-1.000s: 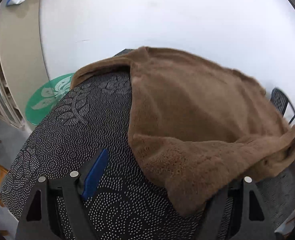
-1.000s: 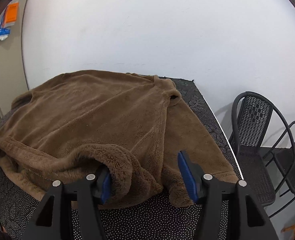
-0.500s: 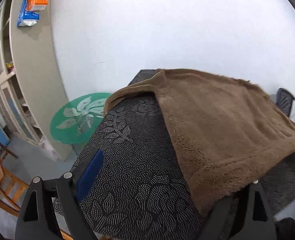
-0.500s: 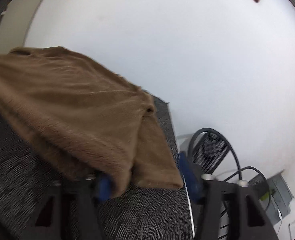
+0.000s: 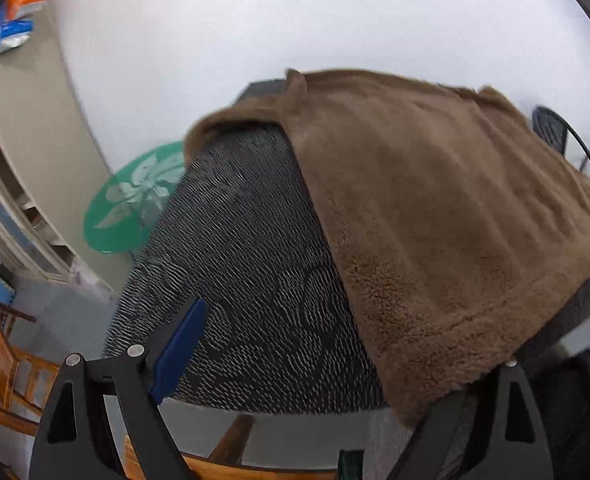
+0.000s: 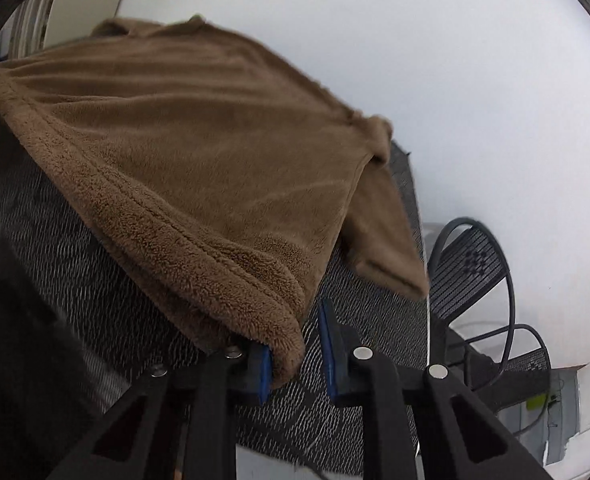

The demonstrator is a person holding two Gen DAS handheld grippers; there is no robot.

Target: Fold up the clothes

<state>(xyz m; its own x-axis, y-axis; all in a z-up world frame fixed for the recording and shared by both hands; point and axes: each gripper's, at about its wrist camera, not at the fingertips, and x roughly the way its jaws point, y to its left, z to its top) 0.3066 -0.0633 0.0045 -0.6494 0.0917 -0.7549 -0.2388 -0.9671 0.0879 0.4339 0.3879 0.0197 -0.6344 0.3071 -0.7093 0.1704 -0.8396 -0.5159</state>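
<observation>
A brown fleece garment [image 5: 435,220] lies spread on the table with a dark patterned cloth [image 5: 255,280]. My left gripper [image 5: 315,372] is open wide at the table's near edge. Its blue left pad [image 5: 175,348] is bare, and the garment's near hem corner drapes over its right finger. In the right wrist view the garment [image 5: 199,152] slopes up from my right gripper [image 6: 295,360], whose jaws are closing. The hem corner hangs between them against the left pad [image 6: 261,372]. A gap shows before the right pad [image 6: 327,352].
A round green glass table [image 5: 135,208] and a shelf unit [image 5: 11,184] stand left of the table. A wooden chair [image 5: 3,352] sits at the near left. Black metal chairs [image 6: 479,272] stand past the table's right edge, with a white wall behind.
The left gripper drew back to the table's near edge, and the garment now lies flatter. The right gripper rolled and its jaws narrowed around the hem corner.
</observation>
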